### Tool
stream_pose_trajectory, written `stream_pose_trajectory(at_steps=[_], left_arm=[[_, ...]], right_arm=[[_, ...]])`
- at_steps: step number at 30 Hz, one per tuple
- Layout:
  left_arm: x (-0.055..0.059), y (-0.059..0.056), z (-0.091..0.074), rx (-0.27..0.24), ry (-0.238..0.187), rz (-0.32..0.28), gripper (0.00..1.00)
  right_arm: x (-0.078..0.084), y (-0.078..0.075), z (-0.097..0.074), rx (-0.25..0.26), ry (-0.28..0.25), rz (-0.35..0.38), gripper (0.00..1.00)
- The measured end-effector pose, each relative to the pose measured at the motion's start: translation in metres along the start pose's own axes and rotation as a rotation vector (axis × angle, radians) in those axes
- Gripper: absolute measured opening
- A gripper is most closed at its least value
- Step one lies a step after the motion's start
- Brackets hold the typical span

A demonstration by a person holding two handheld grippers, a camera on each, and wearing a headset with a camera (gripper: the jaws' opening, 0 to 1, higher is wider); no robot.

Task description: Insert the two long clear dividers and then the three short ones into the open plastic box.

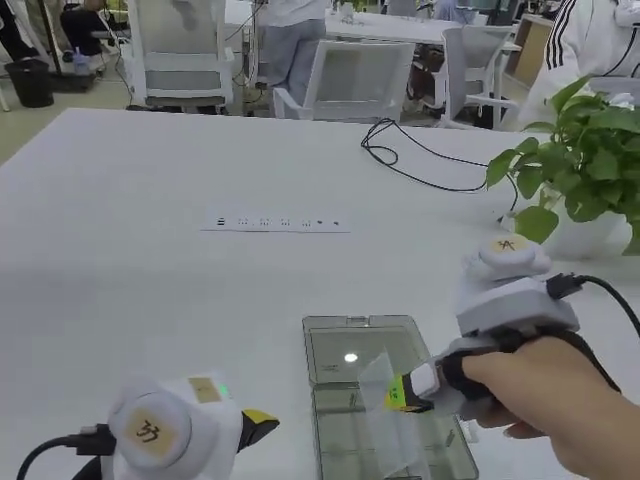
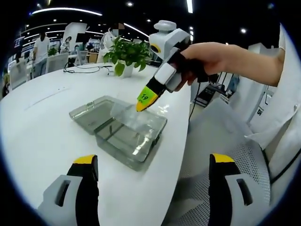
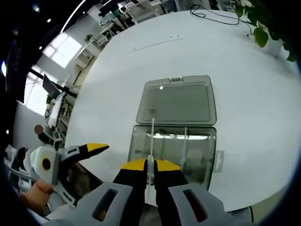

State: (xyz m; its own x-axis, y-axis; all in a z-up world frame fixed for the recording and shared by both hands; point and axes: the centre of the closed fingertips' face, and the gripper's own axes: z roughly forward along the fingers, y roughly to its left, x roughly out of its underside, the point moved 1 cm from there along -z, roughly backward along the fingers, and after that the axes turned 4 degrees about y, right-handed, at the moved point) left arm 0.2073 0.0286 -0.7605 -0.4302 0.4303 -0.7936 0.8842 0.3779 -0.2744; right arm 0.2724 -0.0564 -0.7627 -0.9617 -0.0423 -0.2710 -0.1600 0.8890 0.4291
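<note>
The open clear plastic box [image 1: 340, 430] lies near the table's front edge, its lid [image 1: 330, 355] folded flat behind it. My right gripper [image 1: 398, 395] hangs over the box, shut on a thin clear divider [image 1: 385, 410] that reaches down into the base. In the right gripper view the divider [image 3: 152, 136] shows edge-on between the closed fingertips [image 3: 136, 165]. Another divider [image 3: 185, 141] stands upright inside the base [image 3: 207, 150]. My left gripper [image 2: 154, 159] is open and holds nothing, to the left of the box [image 2: 141, 155]; it also appears low in the head view [image 1: 258, 422].
A potted plant [image 1: 585, 170] stands at the right, with a black cable [image 1: 420, 160] trailing across the table behind it. A flush socket strip [image 1: 275, 222] sits mid-table. A small clear piece [image 3: 219, 160] lies right of the box. Chairs and people are beyond the far edge.
</note>
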Motion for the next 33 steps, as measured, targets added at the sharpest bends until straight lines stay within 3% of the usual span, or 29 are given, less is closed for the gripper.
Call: stream_pose_trajectory(at_steps=[14,33], left_arm=[[0.003,0.000,0.003,0.018,-0.007,-0.015,0.99],[0.003,0.001,0.006,0.028,-0.019,-0.045,0.98]], right_arm=[[0.003,-0.006,0.014,0.022,0.034,0.034,0.07],[0.003,-0.007,0.022,0.057,0.049,-0.023,0.07]])
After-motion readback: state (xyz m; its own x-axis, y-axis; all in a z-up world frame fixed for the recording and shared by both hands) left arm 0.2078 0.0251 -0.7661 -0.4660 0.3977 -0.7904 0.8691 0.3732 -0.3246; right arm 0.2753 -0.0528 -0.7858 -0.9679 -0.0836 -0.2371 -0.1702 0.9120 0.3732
